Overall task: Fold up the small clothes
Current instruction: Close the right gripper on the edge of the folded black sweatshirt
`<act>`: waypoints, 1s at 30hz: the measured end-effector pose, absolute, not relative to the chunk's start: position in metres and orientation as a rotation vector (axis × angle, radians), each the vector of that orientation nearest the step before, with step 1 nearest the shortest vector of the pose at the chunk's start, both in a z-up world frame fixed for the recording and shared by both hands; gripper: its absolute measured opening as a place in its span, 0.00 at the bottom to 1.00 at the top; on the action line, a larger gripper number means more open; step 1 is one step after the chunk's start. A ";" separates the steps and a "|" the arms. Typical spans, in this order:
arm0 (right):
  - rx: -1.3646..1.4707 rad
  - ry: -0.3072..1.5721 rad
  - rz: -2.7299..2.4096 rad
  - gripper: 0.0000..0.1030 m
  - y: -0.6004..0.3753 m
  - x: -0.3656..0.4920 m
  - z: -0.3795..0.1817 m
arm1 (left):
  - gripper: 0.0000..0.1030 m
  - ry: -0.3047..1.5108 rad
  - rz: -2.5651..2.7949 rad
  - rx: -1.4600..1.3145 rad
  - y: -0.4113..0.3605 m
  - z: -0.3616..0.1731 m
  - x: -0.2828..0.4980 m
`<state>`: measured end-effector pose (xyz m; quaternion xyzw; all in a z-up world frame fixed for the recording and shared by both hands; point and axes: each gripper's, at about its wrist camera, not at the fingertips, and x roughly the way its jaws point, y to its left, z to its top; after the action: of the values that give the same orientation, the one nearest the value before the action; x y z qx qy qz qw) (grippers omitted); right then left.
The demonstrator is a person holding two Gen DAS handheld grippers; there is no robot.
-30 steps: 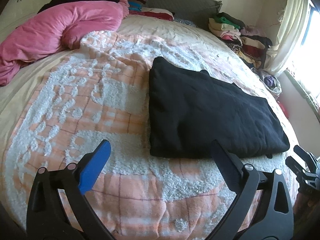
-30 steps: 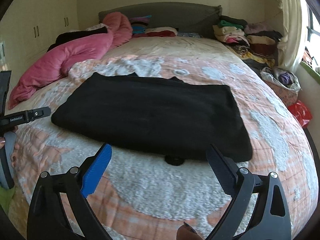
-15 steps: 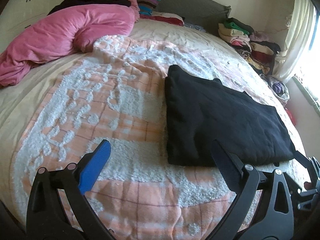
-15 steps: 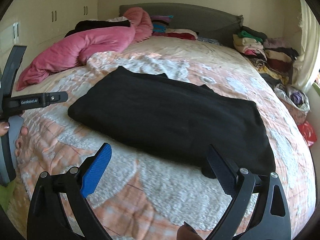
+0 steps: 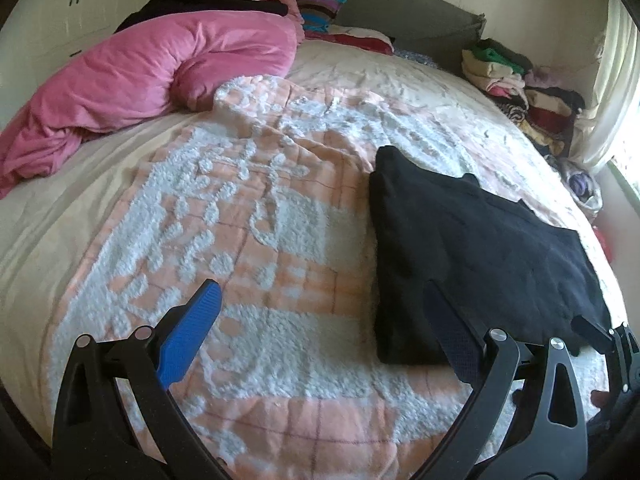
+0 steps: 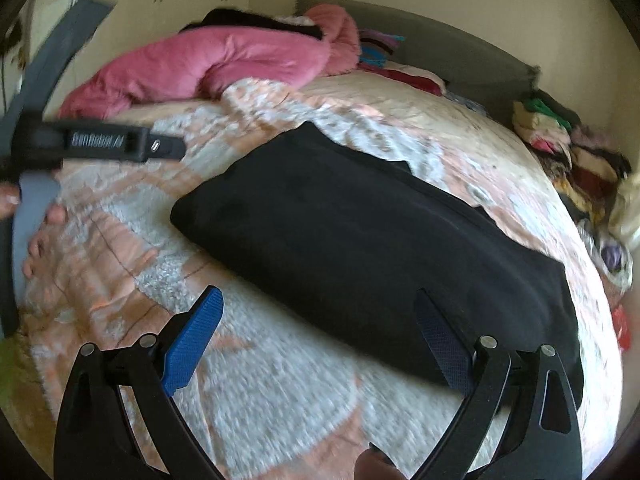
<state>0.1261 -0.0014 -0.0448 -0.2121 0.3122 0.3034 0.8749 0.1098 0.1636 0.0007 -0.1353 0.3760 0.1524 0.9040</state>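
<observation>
A black garment (image 5: 480,256) lies flat and folded on the orange and white blanket (image 5: 248,240) of a bed; it also shows in the right wrist view (image 6: 360,248). My left gripper (image 5: 320,332) is open and empty, low over the blanket left of the garment's near left corner. My right gripper (image 6: 316,332) is open and empty, above the garment's near edge. The left gripper's body (image 6: 100,144) shows at the left of the right wrist view, and the right gripper (image 5: 616,344) at the right edge of the left wrist view.
A pink duvet (image 5: 152,76) is bunched at the far left of the bed. A pile of folded clothes (image 5: 520,92) stands at the far right by the grey headboard (image 5: 400,4). A curtain (image 5: 612,64) hangs at the right.
Both grippers have swung to the left, so the black garment sits further right in both views. Both stay open and empty. The garment has not moved.
</observation>
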 end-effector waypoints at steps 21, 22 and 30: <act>-0.683 0.580 0.591 0.95 0.087 0.165 -0.085 | 0.91 0.852 0.372 -0.183 0.189 -0.001 0.167; -0.682 0.571 0.588 0.94 0.088 0.167 -0.085 | 0.91 0.854 0.372 -0.181 0.190 0.000 0.171; -0.655 0.422 0.580 0.21 0.072 0.147 -0.066 | 0.91 0.864 0.240 -0.240 0.177 0.007 0.197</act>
<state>0.1467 0.0723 -0.0662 -0.3147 0.2026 0.2788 0.8844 0.1971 0.1769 0.0069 -0.1159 0.4165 0.1157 0.8943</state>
